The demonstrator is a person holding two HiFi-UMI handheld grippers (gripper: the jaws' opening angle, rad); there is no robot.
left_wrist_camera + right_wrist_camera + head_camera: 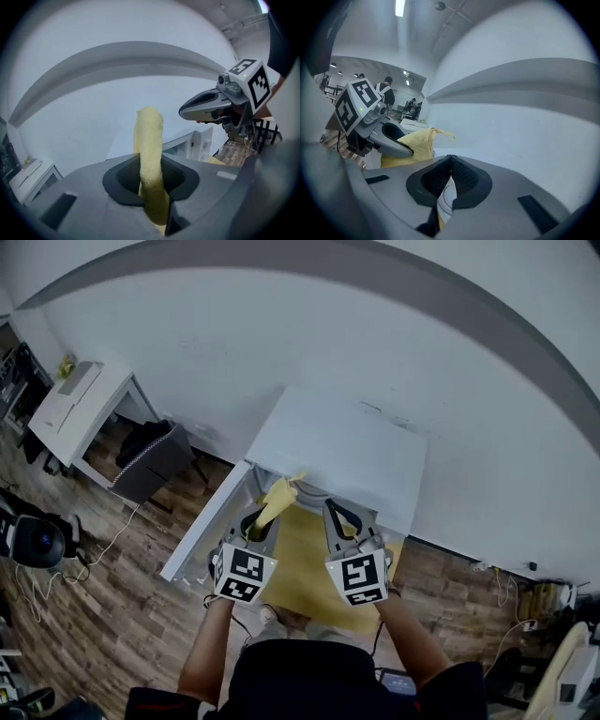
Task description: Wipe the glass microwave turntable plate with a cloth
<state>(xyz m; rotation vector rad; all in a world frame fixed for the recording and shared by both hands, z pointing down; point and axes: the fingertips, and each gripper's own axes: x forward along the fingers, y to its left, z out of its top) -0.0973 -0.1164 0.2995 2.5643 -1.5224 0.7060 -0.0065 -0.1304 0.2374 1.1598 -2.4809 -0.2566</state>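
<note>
Nearest, bottom of the head view: two bare forearms (208, 652) reach forward, one gripper each, marker cubes facing up. The grippers are side by side, close but apart.

Left gripper (257, 519): jaws clamped on a yellow cloth (149, 140). The cloth is bunched into a thick roll, pinched low down. It stands up past the jaw tips and leans a little to the right.

Right gripper (337, 517): jaws pressed together, tips meeting. Behind the tips a narrow slit stays between the pads. A pale plate (448, 202) with ring lines on its face shows through the slit, with a sliver of yellow beside it. It appears to lie beyond the jaws, not in them. The head view does not show it clearly.

Below both grippers: a flat yellow sheet (305, 582). I cannot tell whether it is part of the same cloth.

Just beyond: a white table (347, 451), its far edge near the wall. A long white panel (199, 529) slants down to the left of the left gripper.

Around these: wood-pattern floor (112, 615) with loose cables.

Far left: a dark bin (150, 460) beside a small white desk (80, 404).

Farthest: a pale wall (375, 352) with a grey band across it.
</note>
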